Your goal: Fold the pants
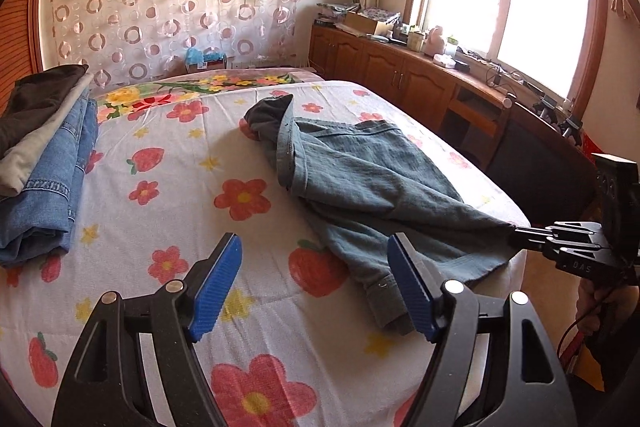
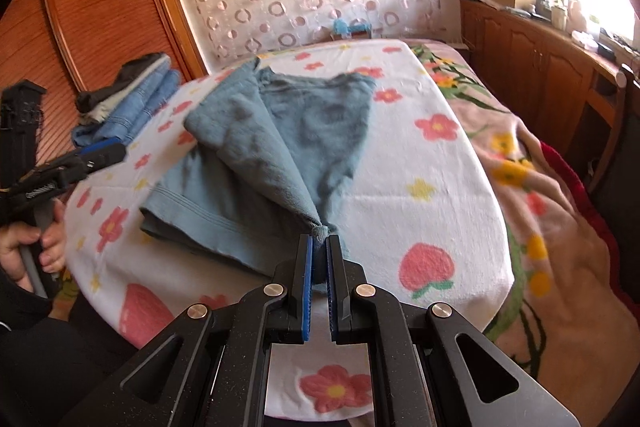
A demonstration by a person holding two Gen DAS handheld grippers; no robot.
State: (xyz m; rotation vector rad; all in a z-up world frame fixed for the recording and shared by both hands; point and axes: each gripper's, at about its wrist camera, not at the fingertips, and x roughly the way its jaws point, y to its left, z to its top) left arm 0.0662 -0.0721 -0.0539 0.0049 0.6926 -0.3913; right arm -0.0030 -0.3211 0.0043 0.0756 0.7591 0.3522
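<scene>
A: In the left wrist view, where are the crumpled grey-blue denim pants [image 1: 360, 183] found?

B: They are spread in a loose heap on the bed's white sheet printed with flowers and strawberries [image 1: 168, 195], with the waistband end bunched toward the far side. One corner is drawn taut toward the right gripper [image 1: 516, 233], whose jaws are pressed together on that corner. The left gripper [image 1: 316, 287] is held just above the sheet with its jaws standing wide and nothing between them; the near hem lies just beside its right blue pad.

A: What is advised there?

B: The free hem corner should be taken squarely, deep enough that both layers are caught, before anything is lifted. The stack of folded blue jeans and dark garments [image 1: 44, 155] at the left is best left undisturbed.

A: And in the right wrist view?

B: A small tuft of the pants [image 2: 256, 163] is seen pinched between the right gripper's [image 2: 319, 247] closed jaws, the cloth fanning away from it in ridges. The left gripper [image 2: 102, 153] is seen at the left edge, apart from the cloth. A grip this shallow is judged likely to slip, so tension should be kept gentle and the cloth smoothed flat before a fold is made.
</scene>
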